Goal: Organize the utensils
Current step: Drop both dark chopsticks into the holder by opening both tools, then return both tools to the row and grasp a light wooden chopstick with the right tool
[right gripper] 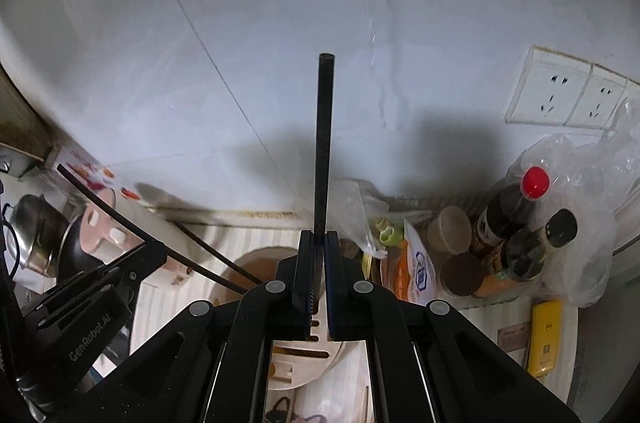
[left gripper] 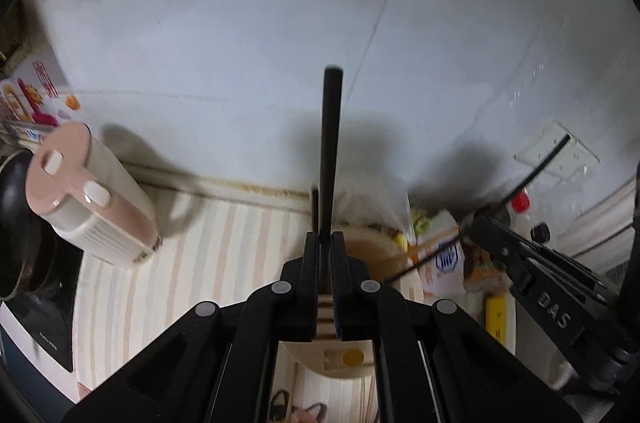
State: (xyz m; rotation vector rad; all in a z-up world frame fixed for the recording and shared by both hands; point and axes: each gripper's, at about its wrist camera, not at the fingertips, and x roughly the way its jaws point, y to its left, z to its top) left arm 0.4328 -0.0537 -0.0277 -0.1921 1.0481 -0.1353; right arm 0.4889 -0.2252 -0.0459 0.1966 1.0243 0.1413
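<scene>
One black chopstick (left gripper: 331,151) stands upright, pinched near its lower end between my left jaws, its blunt top against the white wall. A second black chopstick (right gripper: 325,143), thin and round, stands the same way between my right jaws. Below both sits a round beige holder (right gripper: 256,263) on the striped bench, its mouth open and brownish inside, a slotted front part nearest me. Each chopstick's lower end is hidden behind my jaws.
</scene>
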